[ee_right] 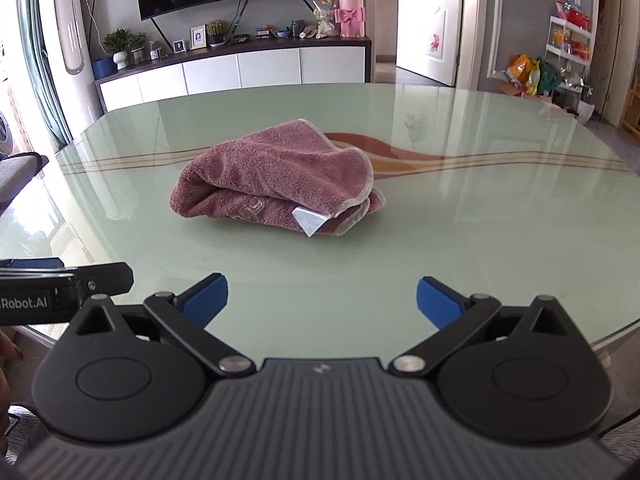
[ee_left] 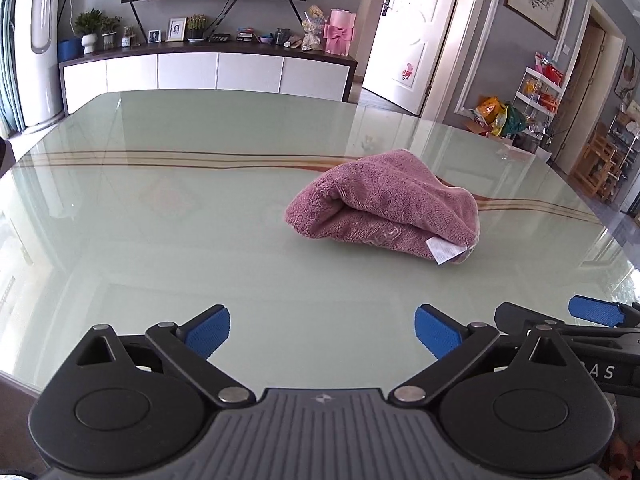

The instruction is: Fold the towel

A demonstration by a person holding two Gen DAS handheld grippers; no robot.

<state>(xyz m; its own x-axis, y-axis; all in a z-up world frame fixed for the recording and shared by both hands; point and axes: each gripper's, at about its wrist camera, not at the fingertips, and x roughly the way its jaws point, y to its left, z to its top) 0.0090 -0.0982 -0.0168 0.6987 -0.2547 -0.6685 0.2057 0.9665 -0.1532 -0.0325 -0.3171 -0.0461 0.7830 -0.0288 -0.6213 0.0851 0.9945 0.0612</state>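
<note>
Lying bunched ahead of both jaws: mauve terry towel (ee_left: pixel 384 204) on pale green glass table (ee_left: pixel 160 240) | left gripper (ee_left: pixel 322 332) gaping wide, holding nothing | right gripper (ee_right: pixel 322 298) gaping wide, holding nothing

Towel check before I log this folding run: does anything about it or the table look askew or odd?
The pink towel lies in a loose, lumpy bundle on the glass table, its layers uneven and edges unaligned, and its white care tag sticks out at the near corner. Nothing looks spilled or damaged. Both grippers are open, apart from it.
</note>
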